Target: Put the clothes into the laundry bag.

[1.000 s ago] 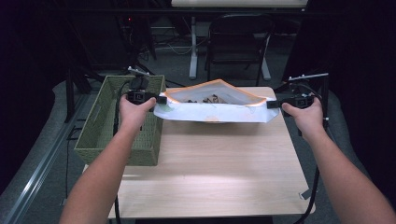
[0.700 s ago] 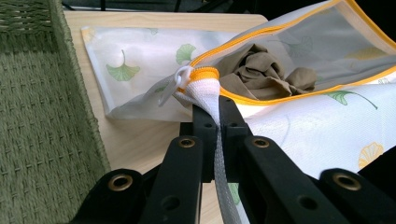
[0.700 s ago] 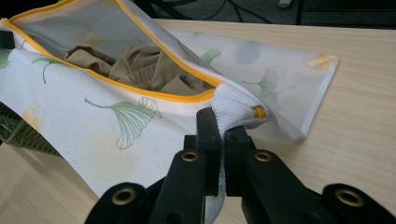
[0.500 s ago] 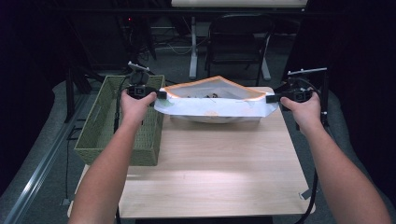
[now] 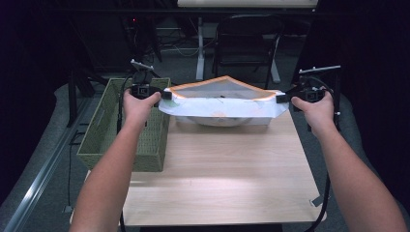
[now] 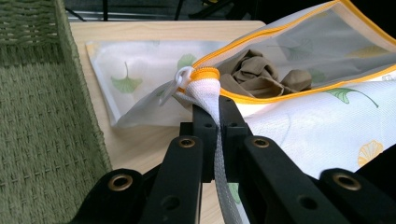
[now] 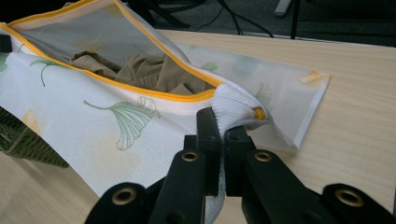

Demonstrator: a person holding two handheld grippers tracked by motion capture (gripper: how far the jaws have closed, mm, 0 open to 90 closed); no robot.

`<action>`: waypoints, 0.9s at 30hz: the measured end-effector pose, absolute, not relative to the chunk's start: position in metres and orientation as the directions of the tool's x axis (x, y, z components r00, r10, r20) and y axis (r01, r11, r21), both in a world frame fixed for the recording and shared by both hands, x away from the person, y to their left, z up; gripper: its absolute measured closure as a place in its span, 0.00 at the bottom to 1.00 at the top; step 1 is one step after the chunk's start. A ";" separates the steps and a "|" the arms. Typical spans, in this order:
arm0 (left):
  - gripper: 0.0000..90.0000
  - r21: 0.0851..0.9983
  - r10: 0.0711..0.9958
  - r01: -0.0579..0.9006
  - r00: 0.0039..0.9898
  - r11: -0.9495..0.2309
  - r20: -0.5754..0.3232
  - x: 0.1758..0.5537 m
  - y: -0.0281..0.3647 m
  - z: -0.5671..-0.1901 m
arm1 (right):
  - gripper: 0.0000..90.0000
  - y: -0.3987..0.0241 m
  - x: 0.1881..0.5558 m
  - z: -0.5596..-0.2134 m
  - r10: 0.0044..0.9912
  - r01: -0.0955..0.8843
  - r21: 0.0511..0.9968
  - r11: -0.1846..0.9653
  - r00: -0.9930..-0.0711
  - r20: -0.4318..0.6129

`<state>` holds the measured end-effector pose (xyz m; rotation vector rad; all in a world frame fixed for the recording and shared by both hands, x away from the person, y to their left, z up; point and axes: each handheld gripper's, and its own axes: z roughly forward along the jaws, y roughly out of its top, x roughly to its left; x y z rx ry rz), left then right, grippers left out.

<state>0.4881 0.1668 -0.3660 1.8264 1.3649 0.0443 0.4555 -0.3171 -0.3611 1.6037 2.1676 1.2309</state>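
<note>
Both grippers, left and right, have jaws clamped tight on the mesh bag ends, just right of the basket.

Near half of table bare, open passage. Green woven basket blocks left edge. Mesh laundry bag stretched across far end, barring the way; chair behind.
</note>
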 end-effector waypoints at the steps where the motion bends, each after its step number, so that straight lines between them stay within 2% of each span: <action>1: 0.99 0.628 0.806 0.776 0.406 -0.056 -0.430 0.488 0.167 -0.365 | 0.99 -0.317 0.455 -0.360 0.859 0.710 0.700 0.075 -0.403 0.317; 27: 0.98 0.638 0.814 0.767 0.415 -0.072 -0.406 0.486 0.168 -0.348 | 0.98 -0.315 0.454 -0.345 0.858 0.694 0.714 0.088 -0.417 0.300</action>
